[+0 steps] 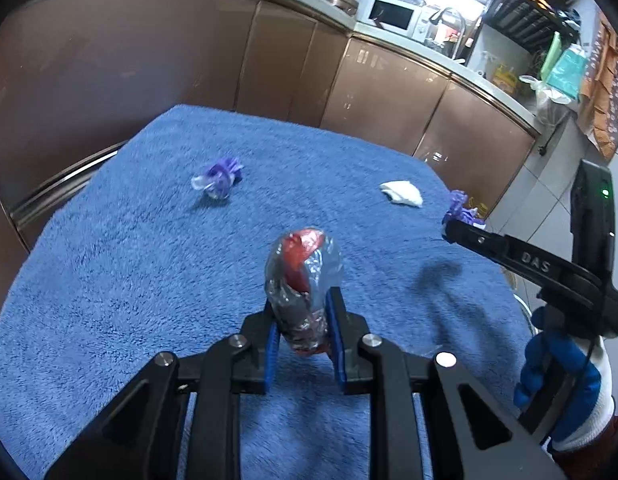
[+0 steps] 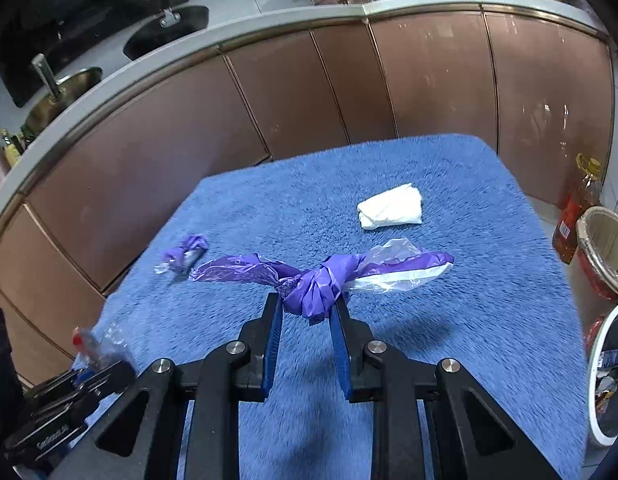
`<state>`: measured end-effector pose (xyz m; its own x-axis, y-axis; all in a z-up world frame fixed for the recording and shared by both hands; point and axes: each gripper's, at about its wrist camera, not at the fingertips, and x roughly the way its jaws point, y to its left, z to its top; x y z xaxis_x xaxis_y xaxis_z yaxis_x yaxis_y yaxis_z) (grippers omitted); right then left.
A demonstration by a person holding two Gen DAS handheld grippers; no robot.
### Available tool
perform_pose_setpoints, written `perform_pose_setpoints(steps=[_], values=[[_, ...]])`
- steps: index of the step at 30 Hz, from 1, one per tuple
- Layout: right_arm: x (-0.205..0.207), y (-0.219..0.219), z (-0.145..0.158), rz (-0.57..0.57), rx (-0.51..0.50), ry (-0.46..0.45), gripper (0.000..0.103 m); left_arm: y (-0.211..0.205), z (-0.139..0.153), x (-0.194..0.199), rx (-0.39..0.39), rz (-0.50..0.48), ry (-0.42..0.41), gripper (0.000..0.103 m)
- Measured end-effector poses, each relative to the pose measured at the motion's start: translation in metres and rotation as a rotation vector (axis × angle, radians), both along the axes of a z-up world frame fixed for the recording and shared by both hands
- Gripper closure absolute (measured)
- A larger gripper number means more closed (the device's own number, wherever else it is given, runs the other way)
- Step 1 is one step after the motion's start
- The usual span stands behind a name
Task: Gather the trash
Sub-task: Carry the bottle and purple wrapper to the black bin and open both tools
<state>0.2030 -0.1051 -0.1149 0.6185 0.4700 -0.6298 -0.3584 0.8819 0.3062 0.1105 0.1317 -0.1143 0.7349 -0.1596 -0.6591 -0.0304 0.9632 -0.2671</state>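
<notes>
My left gripper is shut on a crumpled red and silver wrapper, held above the blue towel. My right gripper is shut on a knotted purple and clear plastic wrapper, lifted off the towel. In the left wrist view the right gripper shows at the right edge with the purple wrapper at its tip. The left gripper with its red wrapper shows low left in the right wrist view. A small purple wrapper and a white tissue wad lie on the towel.
Brown cabinet fronts curve behind the table. To the right on the floor stand a white-rimmed bin with scraps inside, a brown-lined basket and an oil bottle. A gloved hand holds the right gripper.
</notes>
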Motion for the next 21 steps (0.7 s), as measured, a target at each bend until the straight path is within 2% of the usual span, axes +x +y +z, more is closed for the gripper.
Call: perform_pose_setpoints(steps=[5,11,15,21], values=[[-0.031,-0.027,0.023,-0.020,0.012,-0.049,0.081,-0.021,0.023,-0.013,0.027,-0.034,-0.033,0.083],[-0.066,-0.081,0.043,-0.113,0.031,-0.102,0.081,-0.062,0.049,-0.015,0.046,-0.127,-0.062,0.083],[-0.083,-0.123,0.046,-0.201,0.028,-0.121,0.081,-0.105,0.063,-0.010,0.054,-0.223,-0.076,0.083],[-0.096,-0.188,0.033,-0.332,0.029,-0.109,0.081,-0.197,0.070,0.017,0.078,-0.398,-0.071,0.083]])
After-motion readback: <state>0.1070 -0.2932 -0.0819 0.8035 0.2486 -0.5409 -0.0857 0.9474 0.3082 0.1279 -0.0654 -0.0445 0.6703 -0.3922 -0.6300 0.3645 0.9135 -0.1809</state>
